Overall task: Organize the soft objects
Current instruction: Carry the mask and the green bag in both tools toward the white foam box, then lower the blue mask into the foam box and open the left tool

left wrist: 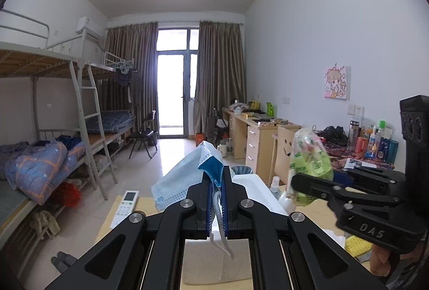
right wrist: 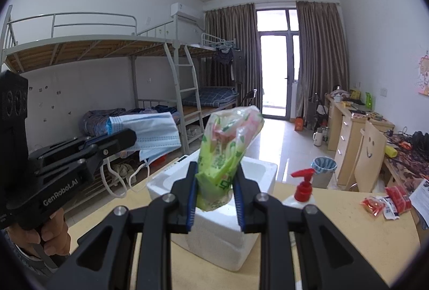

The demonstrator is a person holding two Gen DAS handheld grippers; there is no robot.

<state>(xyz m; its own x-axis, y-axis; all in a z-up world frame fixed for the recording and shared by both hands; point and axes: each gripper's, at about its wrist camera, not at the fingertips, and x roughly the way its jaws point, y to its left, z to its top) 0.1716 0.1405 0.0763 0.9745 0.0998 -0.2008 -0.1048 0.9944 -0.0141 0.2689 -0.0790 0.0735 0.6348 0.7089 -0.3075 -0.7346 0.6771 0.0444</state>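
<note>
My left gripper (left wrist: 216,177) is shut on a light blue face mask (left wrist: 185,177); the mask sticks up past the fingertips and its white ear loops dangle below. In the right wrist view the same mask (right wrist: 152,134) hangs from that gripper at the left, held by a hand. My right gripper (right wrist: 215,180) is shut on a green plastic packet (right wrist: 228,150) that stands up between the blue pads. That packet (left wrist: 308,156) shows at the right of the left wrist view. Both are held in the air above a white foam box (right wrist: 257,172).
A wooden table (right wrist: 335,223) carries the foam box, a pump bottle with a red top (right wrist: 301,189), red snack packets (right wrist: 386,203) and a white remote (left wrist: 124,207). Bunk beds (right wrist: 120,48) line the left wall; desks (left wrist: 257,134) and a bin (right wrist: 323,166) stand right.
</note>
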